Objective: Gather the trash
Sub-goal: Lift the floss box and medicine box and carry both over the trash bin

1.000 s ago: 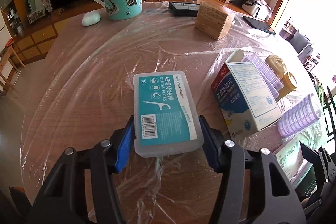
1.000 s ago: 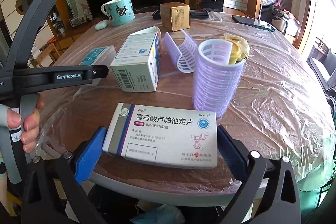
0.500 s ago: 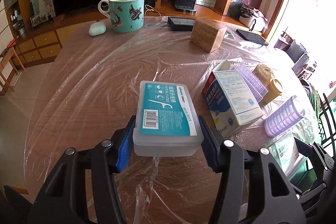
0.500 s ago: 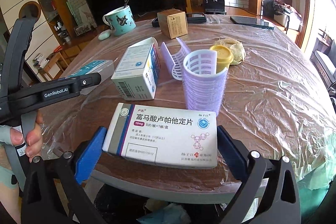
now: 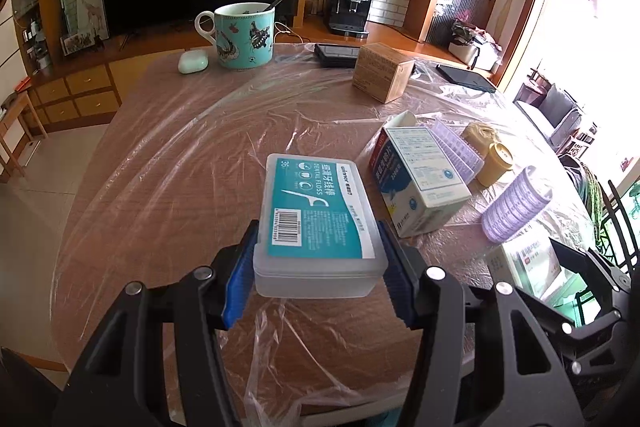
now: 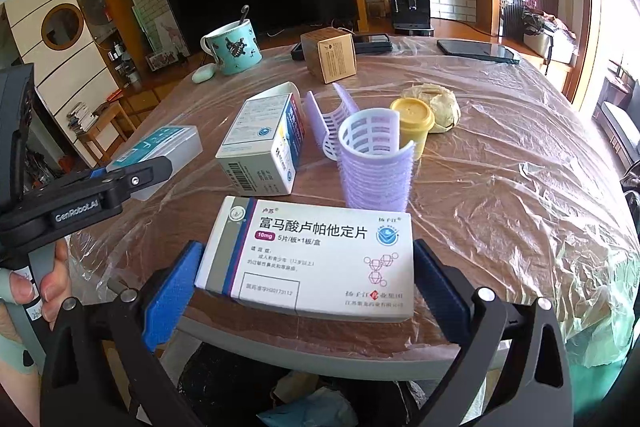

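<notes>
My left gripper (image 5: 318,255) is shut on a clear dental floss box (image 5: 316,215) with a teal label, held level above the plastic-covered table (image 5: 180,167). In the right wrist view that box (image 6: 164,147) sits at the left, with a hand below it. My right gripper (image 6: 308,287) is shut on a flat white medicine box (image 6: 316,251) at the table's near edge. Below that edge is a bin with a dark bag (image 6: 248,387). On the table lie a white and blue carton (image 6: 264,143), a purple hair roller (image 6: 374,163), a yellow cup (image 6: 412,119) and a crumpled wrapper (image 6: 438,103).
At the far side stand a teal mug with a spoon (image 5: 245,35), a white earbud case (image 5: 193,61), a brown carton (image 5: 382,71), a dark tablet (image 5: 336,53) and a phone (image 5: 466,77). A split purple roller (image 6: 328,119) leans by the carton.
The left gripper has lifted the floss box up from the table and drawn it back toward the near edge. The right gripper keeps the medicine box in about the same place.
</notes>
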`<act>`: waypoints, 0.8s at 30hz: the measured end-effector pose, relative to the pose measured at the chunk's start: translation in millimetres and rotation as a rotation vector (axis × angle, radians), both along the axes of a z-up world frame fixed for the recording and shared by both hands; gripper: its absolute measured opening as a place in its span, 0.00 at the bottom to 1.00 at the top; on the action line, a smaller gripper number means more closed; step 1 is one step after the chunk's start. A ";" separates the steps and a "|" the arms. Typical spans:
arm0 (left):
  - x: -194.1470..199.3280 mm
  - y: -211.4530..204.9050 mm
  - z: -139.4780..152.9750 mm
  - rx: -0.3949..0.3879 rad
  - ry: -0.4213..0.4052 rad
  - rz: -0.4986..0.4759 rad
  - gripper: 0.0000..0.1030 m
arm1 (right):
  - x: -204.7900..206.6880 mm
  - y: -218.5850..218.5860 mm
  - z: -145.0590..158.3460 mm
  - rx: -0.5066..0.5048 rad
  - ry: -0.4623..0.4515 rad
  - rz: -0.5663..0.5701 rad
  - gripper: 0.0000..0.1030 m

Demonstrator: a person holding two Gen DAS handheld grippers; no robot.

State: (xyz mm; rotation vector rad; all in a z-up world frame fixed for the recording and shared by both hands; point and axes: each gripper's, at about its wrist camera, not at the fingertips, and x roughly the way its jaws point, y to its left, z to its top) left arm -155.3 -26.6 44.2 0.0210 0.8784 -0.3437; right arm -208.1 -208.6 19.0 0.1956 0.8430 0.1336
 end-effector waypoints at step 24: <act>-64.8 -8.9 8.0 -0.032 -0.014 -0.121 0.55 | -36.2 -22.0 9.3 -0.013 -0.015 0.005 0.96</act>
